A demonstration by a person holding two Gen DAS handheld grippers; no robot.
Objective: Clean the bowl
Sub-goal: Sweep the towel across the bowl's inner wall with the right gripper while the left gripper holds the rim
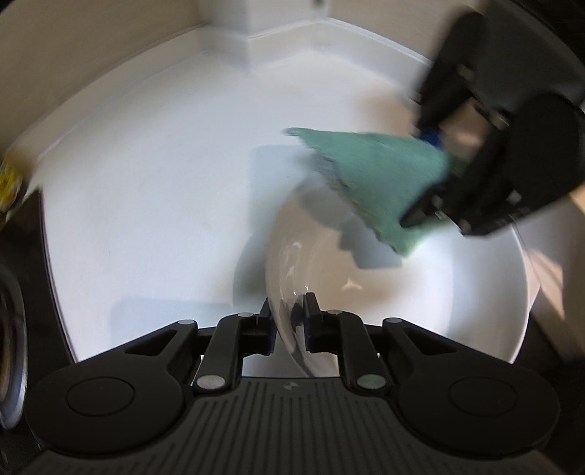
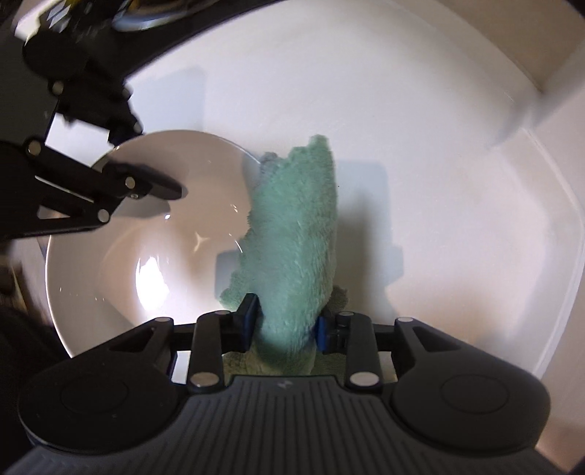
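Note:
A white bowl [image 1: 402, 292] rests on a white surface [image 1: 146, 182], tilted up at one side. My left gripper [image 1: 289, 310] is shut on its near rim, one pad inside and one outside. From the right wrist, the bowl [image 2: 109, 255] lies at the left, with the left gripper [image 2: 146, 160] pinching its far rim. My right gripper [image 2: 285, 314] is shut on a green fluffy cloth [image 2: 292, 226] that hangs forward past the bowl's right edge. In the left wrist view the right gripper [image 1: 431, 179] holds the cloth [image 1: 365, 171] above the bowl's far side.
The white surface [image 2: 438, 146] has a raised rim and a wall corner behind it [image 1: 252, 33]. A blurred yellow object [image 1: 9, 182] and a round metal item [image 1: 11, 347] sit at the left edge; the metal item [image 2: 146, 18] also shows in the right wrist view.

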